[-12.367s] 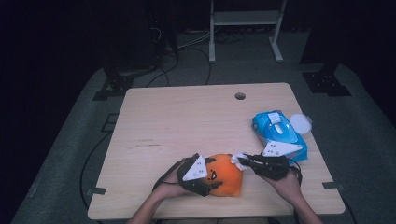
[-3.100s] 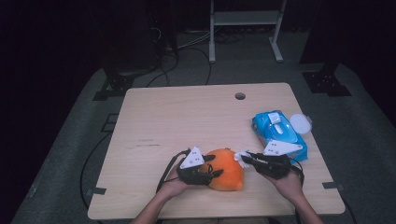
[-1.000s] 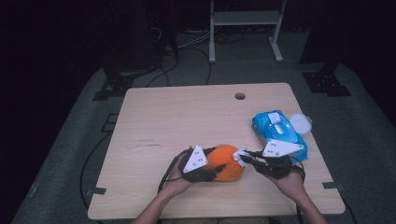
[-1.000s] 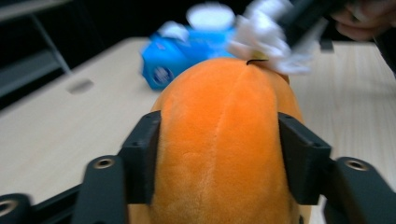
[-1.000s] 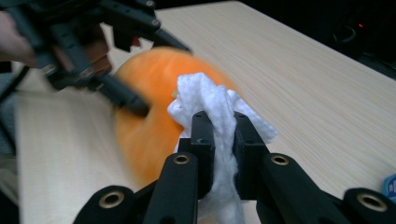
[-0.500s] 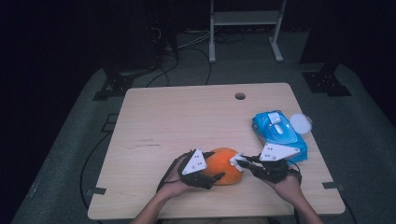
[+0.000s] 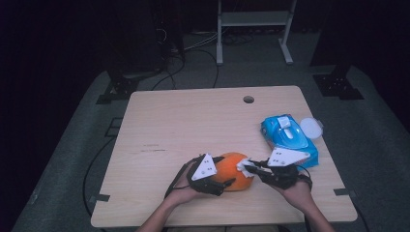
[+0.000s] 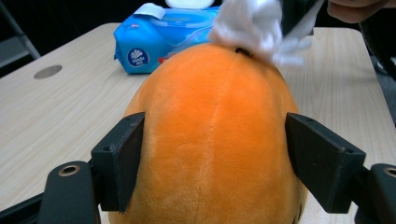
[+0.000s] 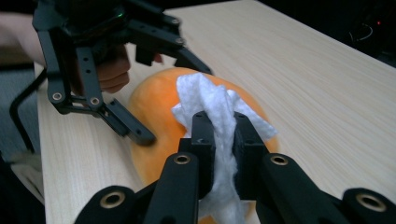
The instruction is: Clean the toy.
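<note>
An orange plush toy [image 7: 232, 170] lies on the wooden table [image 7: 193, 125] near its front edge. My left gripper [image 7: 223, 170] comes in from the left, and its black jaws flank the toy's sides [image 8: 215, 130]. The pads touch the plush. These jaws have just been opening wider, with the toy still between them. My right gripper [image 9: 219, 126] is shut on a crumpled white wipe [image 9: 205, 98]. It holds the wipe against the top of the toy [image 9: 154, 107] from the right, where the wipe [image 8: 254, 23] sits on the far end of the plush.
A blue pack of wipes [image 7: 290, 140] lies at the right, just behind my right hand, with a round white lid [image 7: 312, 127] beside it. A cable hole [image 7: 248, 99] sits near the table's back edge. Dark floor and stands surround the table.
The toy's face, visible in the oldest frame, has turned away. Over the last second the right gripper with the wipe has edged slightly left across the toy. The left hand has stayed put.
</note>
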